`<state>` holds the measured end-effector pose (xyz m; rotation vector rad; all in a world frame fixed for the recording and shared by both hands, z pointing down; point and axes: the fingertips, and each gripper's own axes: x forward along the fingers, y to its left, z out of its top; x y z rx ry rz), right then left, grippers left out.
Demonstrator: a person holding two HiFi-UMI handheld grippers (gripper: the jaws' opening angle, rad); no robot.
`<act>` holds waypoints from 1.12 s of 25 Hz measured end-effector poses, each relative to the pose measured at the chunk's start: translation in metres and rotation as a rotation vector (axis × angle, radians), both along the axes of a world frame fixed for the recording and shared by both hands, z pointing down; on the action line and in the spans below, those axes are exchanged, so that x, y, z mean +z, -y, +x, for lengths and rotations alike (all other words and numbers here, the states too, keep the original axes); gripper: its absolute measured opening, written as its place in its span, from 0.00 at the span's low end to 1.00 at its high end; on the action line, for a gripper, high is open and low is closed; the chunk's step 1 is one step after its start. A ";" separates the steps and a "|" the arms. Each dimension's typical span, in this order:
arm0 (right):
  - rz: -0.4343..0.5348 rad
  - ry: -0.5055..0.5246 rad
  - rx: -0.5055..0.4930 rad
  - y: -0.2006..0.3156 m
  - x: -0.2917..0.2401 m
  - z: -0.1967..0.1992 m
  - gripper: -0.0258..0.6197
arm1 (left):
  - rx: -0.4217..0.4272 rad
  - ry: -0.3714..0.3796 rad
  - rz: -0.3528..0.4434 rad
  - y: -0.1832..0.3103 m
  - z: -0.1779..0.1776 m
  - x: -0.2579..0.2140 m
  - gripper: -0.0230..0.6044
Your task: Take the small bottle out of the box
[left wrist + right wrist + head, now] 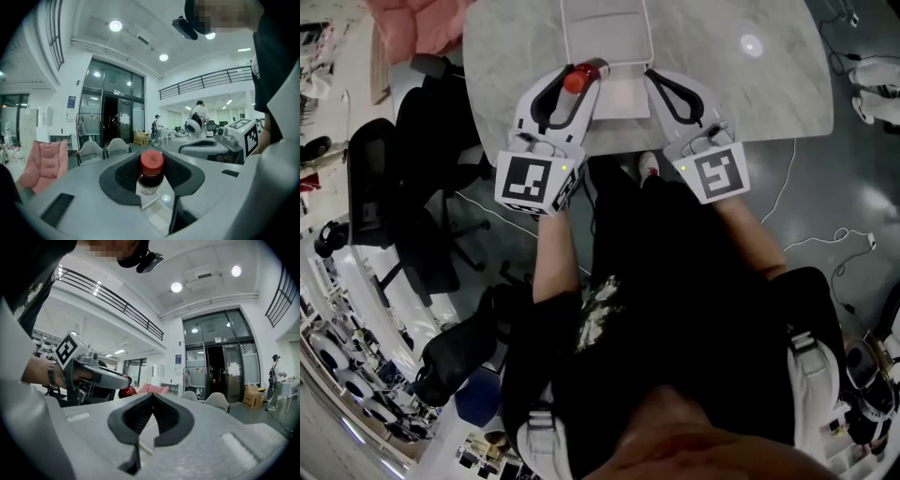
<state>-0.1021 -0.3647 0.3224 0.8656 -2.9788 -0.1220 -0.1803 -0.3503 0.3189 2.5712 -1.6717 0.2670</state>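
Observation:
In the head view my left gripper (577,86) is shut on the small bottle (586,73), a dark bottle with a red cap, held over the near edge of the open white box (609,23). The left gripper view has the bottle (151,174) upright between the black pads, cap above them, with the left gripper (152,164) pointing nearly level. My right gripper (654,80) is beside it at the box's right side. In its own view the right gripper (151,397) has its tips touching and nothing between them. The red cap (126,391) shows to its left.
The box stands on a marble table (722,84). Black office chairs (422,141) and a pink seat (417,28) are at the left. Cables (787,178) lie on the floor at the right. A person (199,112) stands far off in the hall.

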 end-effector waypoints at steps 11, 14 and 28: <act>0.105 0.055 0.012 -0.004 -0.052 0.003 0.03 | -0.055 -0.036 0.206 -0.035 0.012 -0.078 0.28; 0.116 0.058 0.012 -0.008 -0.059 0.001 0.03 | -0.089 -0.053 0.221 -0.037 0.006 -0.078 0.28; 0.193 0.023 0.037 -0.021 -0.079 -0.006 0.03 | -0.147 -0.047 0.260 -0.049 0.000 -0.077 0.28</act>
